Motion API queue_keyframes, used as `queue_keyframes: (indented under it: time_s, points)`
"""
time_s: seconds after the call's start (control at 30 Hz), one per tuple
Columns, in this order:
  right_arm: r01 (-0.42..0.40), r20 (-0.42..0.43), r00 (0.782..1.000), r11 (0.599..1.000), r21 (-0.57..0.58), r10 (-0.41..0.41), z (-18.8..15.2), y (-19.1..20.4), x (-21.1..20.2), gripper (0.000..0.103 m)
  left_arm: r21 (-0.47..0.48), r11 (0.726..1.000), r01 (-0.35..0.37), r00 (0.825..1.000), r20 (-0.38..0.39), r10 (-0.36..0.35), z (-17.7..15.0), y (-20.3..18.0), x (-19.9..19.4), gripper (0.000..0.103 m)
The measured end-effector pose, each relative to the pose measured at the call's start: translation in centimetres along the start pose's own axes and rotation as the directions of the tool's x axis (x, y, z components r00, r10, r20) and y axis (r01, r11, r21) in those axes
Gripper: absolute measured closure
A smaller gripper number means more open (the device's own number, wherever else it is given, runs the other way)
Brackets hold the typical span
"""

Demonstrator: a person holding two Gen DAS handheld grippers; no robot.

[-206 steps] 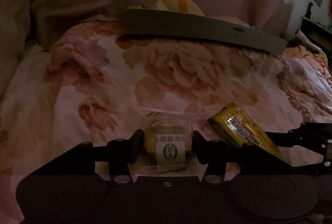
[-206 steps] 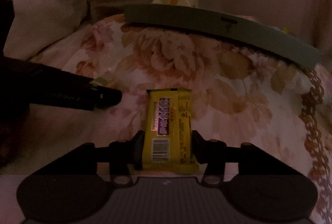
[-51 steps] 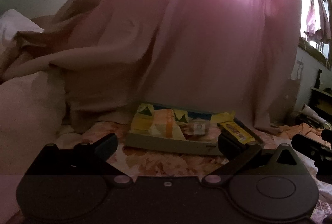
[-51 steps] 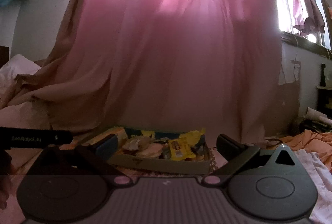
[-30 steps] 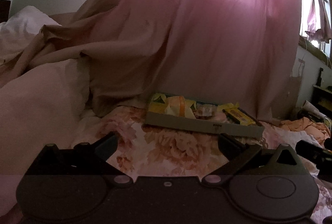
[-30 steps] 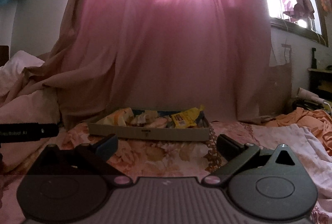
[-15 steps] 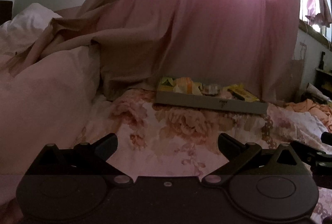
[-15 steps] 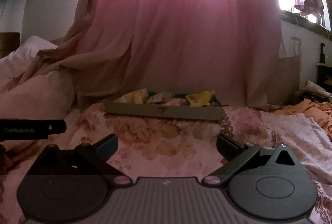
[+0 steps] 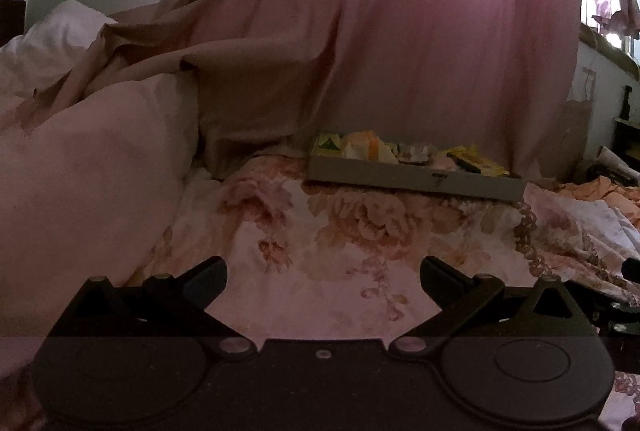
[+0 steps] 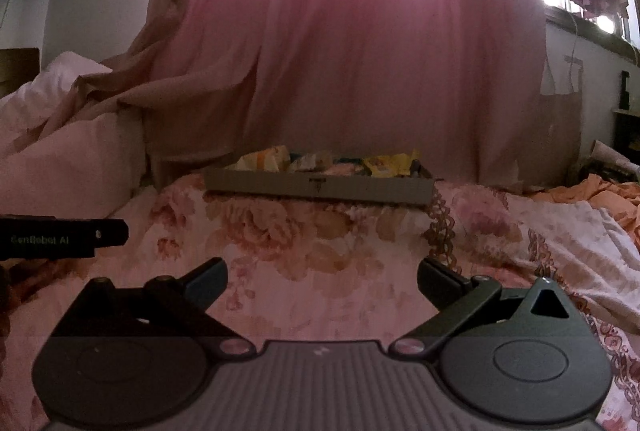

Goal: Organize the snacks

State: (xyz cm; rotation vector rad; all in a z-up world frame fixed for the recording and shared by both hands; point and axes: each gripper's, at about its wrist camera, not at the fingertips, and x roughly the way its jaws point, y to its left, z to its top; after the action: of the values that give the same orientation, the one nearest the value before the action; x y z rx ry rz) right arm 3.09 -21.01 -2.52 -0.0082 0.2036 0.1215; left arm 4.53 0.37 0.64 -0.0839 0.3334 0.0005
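A shallow grey tray sits on the flowered bedspread at the far end of the bed; it also shows in the right wrist view. It holds several snack packets, among them a yellow bar and yellow and orange wrappers. My left gripper is open and empty, well back from the tray. My right gripper is open and empty, also well back. The left gripper's body shows at the left edge of the right wrist view.
A pink curtain hangs behind the tray. A bunched pale duvet lies at the left. Orange cloth lies at the right. The flowered bedspread stretches between grippers and tray.
Both grippers have drawn back from the tray, which now looks smaller and farther off. Earlier each held a snack; both are now open and empty, and the snacks lie in the tray.
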Motion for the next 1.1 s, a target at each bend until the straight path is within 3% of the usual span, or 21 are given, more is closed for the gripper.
queue_keyframes:
  time_s: [1.1]
  points:
    - [0.013, -0.060, 0.998, 1.000, 0.016, -0.012, -1.7, -0.2, 1.7, 0.000, 0.013, 1.000, 0.000, 1.000, -0.027, 0.000, -1.5, 0.0, 1.2, 0.001]
